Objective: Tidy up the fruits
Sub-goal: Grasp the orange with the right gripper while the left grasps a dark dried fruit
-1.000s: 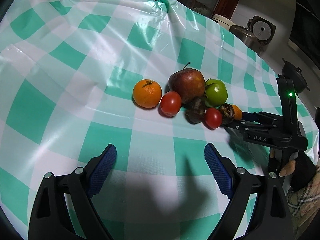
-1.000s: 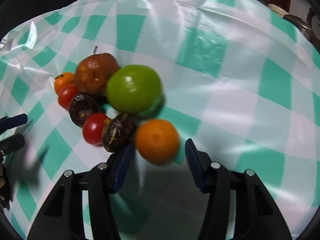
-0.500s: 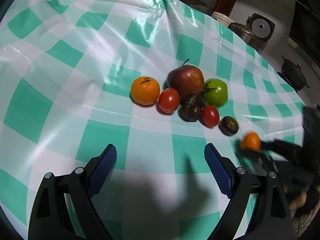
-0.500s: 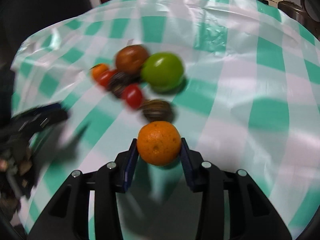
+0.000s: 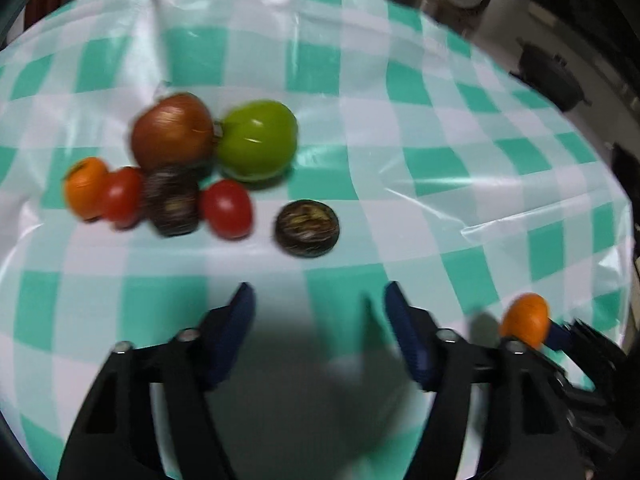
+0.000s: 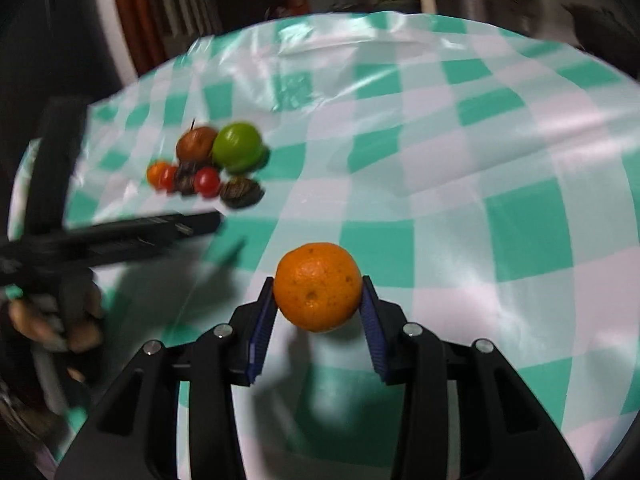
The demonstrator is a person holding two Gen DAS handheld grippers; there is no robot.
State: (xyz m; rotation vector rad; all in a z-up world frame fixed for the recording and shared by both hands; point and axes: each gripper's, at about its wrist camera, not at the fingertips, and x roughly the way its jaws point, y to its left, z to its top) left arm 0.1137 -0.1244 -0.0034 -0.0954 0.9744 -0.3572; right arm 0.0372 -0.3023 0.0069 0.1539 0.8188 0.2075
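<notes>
**Right claw grips a mandarin over the checked bench**

The right claw [image 6: 318, 300] clamps a mandarin [image 6: 318, 286] between its blue pads, above the green-checked bench [image 6: 460, 184]. The left claw [image 5: 318, 320] is closing with nothing between its jaws. Beyond it lies a dark passion fruit [image 5: 307, 228], apart from the fruit cluster: tomatoes [image 5: 226, 209], green apple [image 5: 258, 140], red apple [image 5: 172, 132].

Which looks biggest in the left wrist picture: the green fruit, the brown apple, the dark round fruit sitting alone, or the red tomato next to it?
1. Green fruit and brown apple: too alike to rank, and blurred.
2. Dark round fruit, sitting alone.
3. Red tomato, though it is only slightly smaller than the dark fruit.
</notes>
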